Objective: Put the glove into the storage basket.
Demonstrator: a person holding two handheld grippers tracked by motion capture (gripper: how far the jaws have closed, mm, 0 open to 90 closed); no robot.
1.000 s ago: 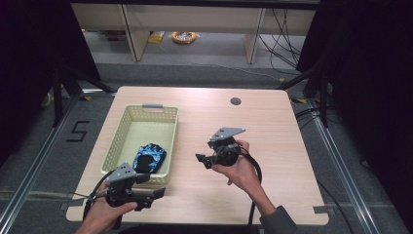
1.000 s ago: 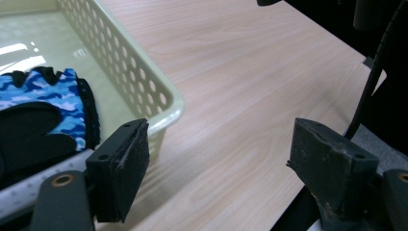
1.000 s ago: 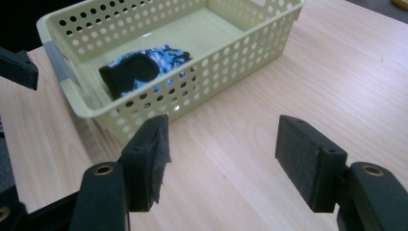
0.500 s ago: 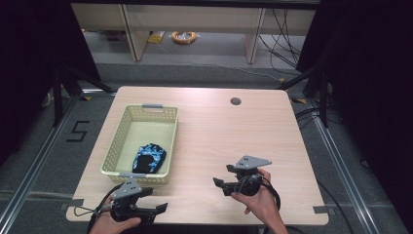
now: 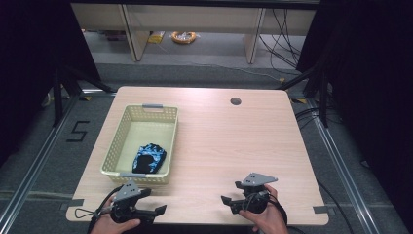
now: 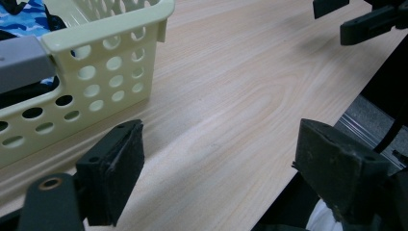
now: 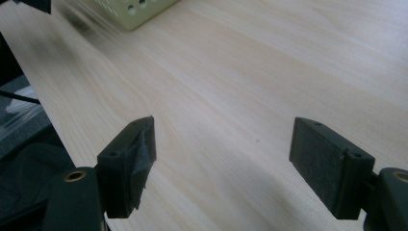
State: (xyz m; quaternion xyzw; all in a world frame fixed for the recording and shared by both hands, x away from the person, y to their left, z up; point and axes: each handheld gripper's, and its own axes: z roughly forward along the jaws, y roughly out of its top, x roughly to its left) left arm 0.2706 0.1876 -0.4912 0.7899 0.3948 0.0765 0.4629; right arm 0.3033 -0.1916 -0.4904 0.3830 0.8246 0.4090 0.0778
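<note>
My left gripper (image 5: 158, 210) sits at the near left edge of the table (image 5: 229, 141), its fingers (image 6: 113, 171) spread wide with only bare wood between them, and the near corner of the basket (image 6: 103, 67) stands just beside it on the far side. My right gripper (image 5: 233, 194) hovers low over the near right part of the table, well apart from the basket; its jaws have just been opening and its pads (image 7: 130, 166) now stand wide with nothing between them. Farther off, in the basket's near end, lies the blue patterned cloth (image 5: 148, 158), a crumpled bundle of blue camouflage print with black parts, resting on the basket floor against the near wall. I cannot tell for sure what garment it is, perhaps a glove or a sock. I judge it light, soft and limp: it will sag and drape when lifted, it cannot break, and fabric should not slip from my rubbery pads. I would come down over the rim from above and pinch a raised fold near the middle of the bundle, taking several layers at once so it does not unroll and trail, and keeping my tips off the holed plastic wall, since the light basket could shift or lift with me
</note>
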